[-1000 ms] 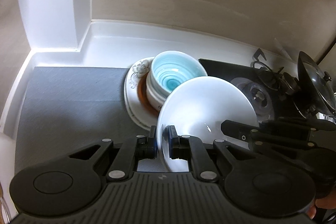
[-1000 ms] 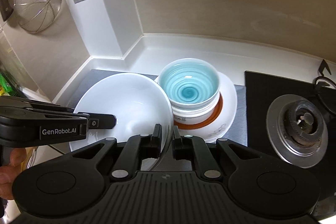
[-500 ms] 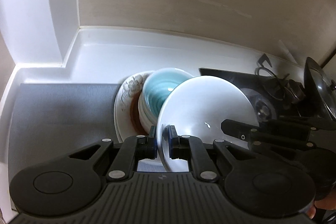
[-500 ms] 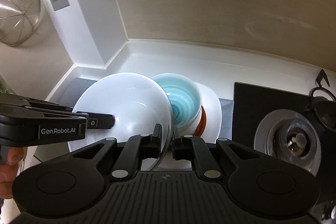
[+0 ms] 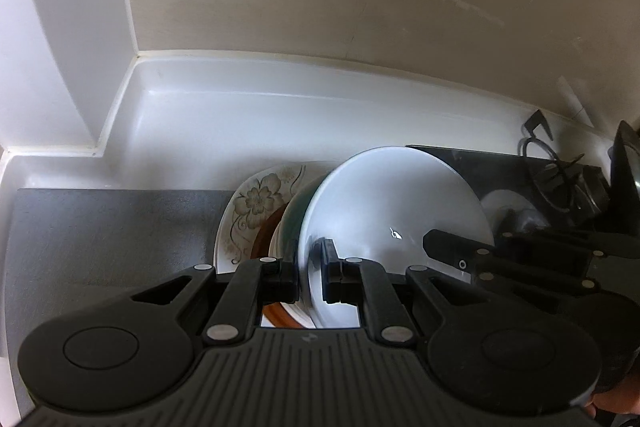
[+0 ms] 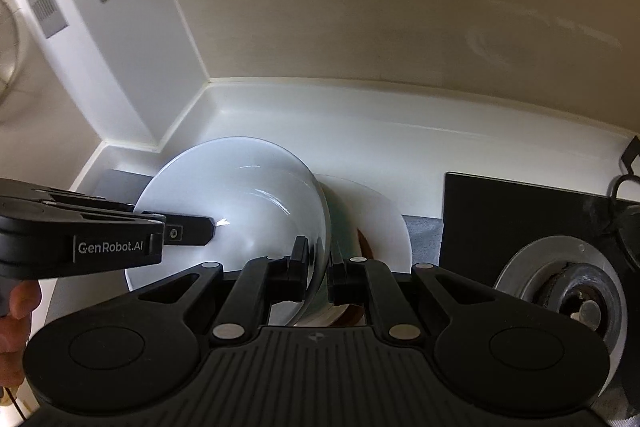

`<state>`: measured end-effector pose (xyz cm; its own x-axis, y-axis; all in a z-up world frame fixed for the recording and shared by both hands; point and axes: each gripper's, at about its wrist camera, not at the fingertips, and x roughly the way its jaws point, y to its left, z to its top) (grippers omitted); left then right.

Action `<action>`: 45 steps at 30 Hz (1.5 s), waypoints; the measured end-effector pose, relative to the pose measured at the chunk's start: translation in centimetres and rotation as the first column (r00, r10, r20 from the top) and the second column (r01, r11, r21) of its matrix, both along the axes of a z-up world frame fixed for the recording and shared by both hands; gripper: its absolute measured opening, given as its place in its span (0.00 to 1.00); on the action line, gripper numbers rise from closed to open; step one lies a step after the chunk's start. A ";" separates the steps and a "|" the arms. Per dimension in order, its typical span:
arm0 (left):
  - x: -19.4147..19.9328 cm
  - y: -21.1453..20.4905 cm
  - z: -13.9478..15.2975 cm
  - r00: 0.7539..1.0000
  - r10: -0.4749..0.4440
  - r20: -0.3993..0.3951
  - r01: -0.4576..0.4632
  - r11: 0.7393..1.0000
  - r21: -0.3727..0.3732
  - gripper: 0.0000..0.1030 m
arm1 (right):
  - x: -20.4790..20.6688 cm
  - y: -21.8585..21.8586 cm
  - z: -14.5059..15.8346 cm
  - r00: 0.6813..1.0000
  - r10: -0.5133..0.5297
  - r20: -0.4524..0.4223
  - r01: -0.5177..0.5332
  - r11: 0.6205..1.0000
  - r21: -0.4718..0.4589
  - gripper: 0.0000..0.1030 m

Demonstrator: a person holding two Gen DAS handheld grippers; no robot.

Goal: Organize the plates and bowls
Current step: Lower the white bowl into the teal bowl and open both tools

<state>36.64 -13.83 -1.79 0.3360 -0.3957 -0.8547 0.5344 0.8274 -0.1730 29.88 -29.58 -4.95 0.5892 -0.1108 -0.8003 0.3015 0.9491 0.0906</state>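
At nine o'clock in the left wrist view lies the grey mat (image 5: 108, 227) on the white desk (image 5: 280, 115), bare up to the flowered plate (image 5: 256, 203). On that plate stands the teal-lined bowl (image 5: 294, 215), almost wholly hidden now by the big white bowl (image 5: 396, 211) carried above it. The left gripper (image 5: 310, 277) has its fingers nearly closed, pinching the white bowl's rim at its six o'clock edge; the right gripper (image 6: 318, 277) pinches the opposite rim the same way, also almost shut. At three o'clock sit the black hob (image 6: 520, 211) and its burner (image 6: 560, 287).

My judgement: the white bowl is about to be nested onto the teal-lined one, and the risks come from the grip and the tilt. Each pinch holds only a thin, glossy rim, so uneven lowering could let one side slip out. The bowl hangs tilted; if it comes down off-centre it may knock the smaller bowl sideways on the plate, or chip rim against rim. Drifting rightward risks striking the hob's edge.
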 end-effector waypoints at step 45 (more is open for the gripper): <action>1.1 0.2 0.7 0.998 0.055 -0.008 -0.055 0.998 -0.011 0.33 | 1.8 -2.6 -2.6 0.997 -0.037 -0.062 0.039 0.999 0.031 0.09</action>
<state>37.78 -13.66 -1.10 0.3507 -0.3865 -0.8530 0.4868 0.8534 -0.1865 31.69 -32.20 -7.57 0.5344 -0.1060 -0.8386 0.3433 0.9338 0.1007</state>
